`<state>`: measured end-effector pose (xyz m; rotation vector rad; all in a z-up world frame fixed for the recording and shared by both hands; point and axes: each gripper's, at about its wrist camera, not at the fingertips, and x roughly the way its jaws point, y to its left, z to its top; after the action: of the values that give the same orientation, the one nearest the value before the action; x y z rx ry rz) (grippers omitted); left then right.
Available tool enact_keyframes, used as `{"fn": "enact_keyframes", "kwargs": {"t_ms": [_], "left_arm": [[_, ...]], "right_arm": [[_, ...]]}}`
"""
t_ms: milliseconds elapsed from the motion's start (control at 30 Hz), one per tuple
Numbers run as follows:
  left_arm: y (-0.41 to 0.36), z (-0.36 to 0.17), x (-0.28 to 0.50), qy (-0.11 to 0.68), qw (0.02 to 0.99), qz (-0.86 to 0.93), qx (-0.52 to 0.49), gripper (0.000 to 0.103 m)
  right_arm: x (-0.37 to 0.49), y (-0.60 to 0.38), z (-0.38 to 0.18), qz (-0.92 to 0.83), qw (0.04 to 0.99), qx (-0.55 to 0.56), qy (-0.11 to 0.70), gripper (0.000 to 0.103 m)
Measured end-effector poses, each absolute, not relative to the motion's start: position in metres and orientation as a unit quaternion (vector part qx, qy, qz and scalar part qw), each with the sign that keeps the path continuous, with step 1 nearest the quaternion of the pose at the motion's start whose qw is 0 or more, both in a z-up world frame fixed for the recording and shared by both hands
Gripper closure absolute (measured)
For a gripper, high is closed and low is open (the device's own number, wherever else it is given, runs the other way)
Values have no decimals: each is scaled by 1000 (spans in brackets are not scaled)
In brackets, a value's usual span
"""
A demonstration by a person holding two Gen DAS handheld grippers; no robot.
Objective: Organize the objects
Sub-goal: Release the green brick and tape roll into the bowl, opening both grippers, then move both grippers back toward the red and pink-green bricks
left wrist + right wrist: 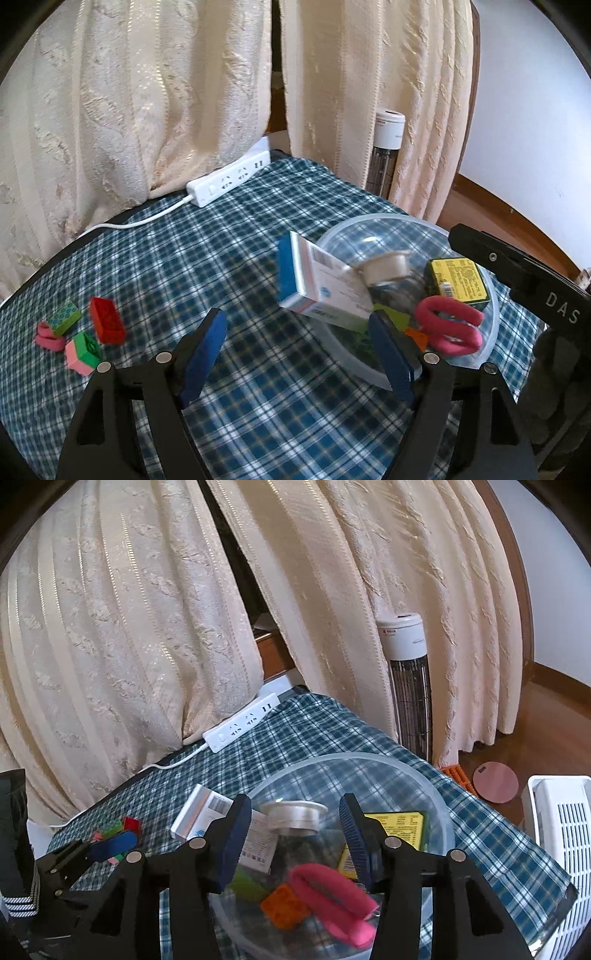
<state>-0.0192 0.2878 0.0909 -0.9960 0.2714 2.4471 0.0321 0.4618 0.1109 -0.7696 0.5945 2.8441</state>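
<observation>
Your left gripper point(297, 354): jaws apart, empty, just short of the clear bowl point(491, 332). Your right gripper point(291, 843): jaws apart, nothing pressed, above the same bowl.

Bowl contents: white-and-blue box point(317, 284) leaning over the rim, too long to lie flat; small jar point(386, 267); yellow box point(458, 282); pink loop point(448, 325); orange piece point(286, 904).

Well left of the bowl, seen clearly only from the left wrist: red brick point(107, 319), green bricks point(66, 317), apparently still to collect. Only the right wrist shows the white basket point(565, 842).
</observation>
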Motion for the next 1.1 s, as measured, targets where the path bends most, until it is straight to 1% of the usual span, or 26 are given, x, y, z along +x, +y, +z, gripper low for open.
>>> {"fn": "enact_keyframes", "kwargs": {"t_ms": [467,600,1100], "left_arm": [[237,93,-31,78,199,905,-369,23],[218,91,-38,70,181,907,-373,23],[141,79,-66,35,108,912,-394,23]], "right_arm": [[22,423,116,946,40,-265,180,50],[19,413,118,947,32,-264,177,45],[2,363,116,948,-5,-282,148,44]]}}
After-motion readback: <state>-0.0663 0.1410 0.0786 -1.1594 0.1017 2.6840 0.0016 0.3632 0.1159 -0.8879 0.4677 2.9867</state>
